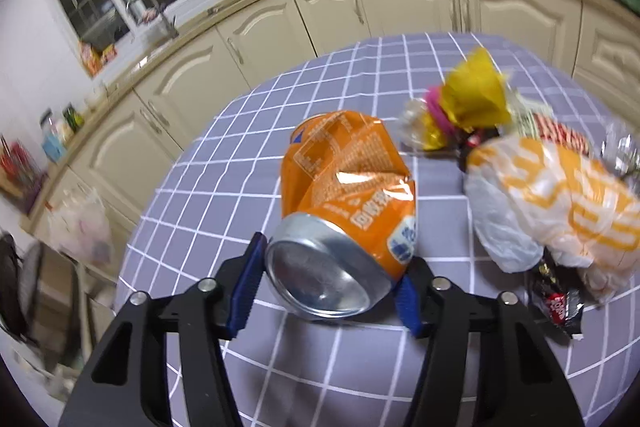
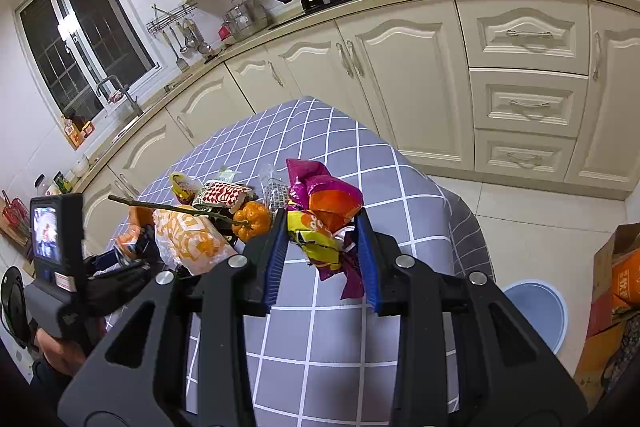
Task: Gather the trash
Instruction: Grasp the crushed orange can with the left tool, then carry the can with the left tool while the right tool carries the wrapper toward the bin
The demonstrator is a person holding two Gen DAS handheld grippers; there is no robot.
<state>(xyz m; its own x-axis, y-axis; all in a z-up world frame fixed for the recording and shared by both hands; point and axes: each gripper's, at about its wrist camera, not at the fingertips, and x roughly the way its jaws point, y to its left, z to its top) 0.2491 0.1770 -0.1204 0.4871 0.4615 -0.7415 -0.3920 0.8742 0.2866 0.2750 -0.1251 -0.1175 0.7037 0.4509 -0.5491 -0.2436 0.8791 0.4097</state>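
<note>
Left gripper (image 1: pixel 332 271): your jaws angle steeply down, pads pressed on the base end of the crushed orange can (image 1: pixel 344 195).
Can: lying on the grid-cloth counter (image 1: pixel 240 131), near its left edge.
Right gripper (image 2: pixel 324 251): tilted down, jaws clamped on a crumpled purple-orange wrapper (image 2: pixel 326 215), held above the counter.
Remaining trash: white-orange bag (image 1: pixel 552 211) and yellow wrapper (image 1: pixel 472 99) toward the far right corner.

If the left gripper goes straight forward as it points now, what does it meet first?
The crushed orange can: it already lies between the left gripper fingers, silver base toward the camera. Beyond it only the checked tablecloth shows.
</note>
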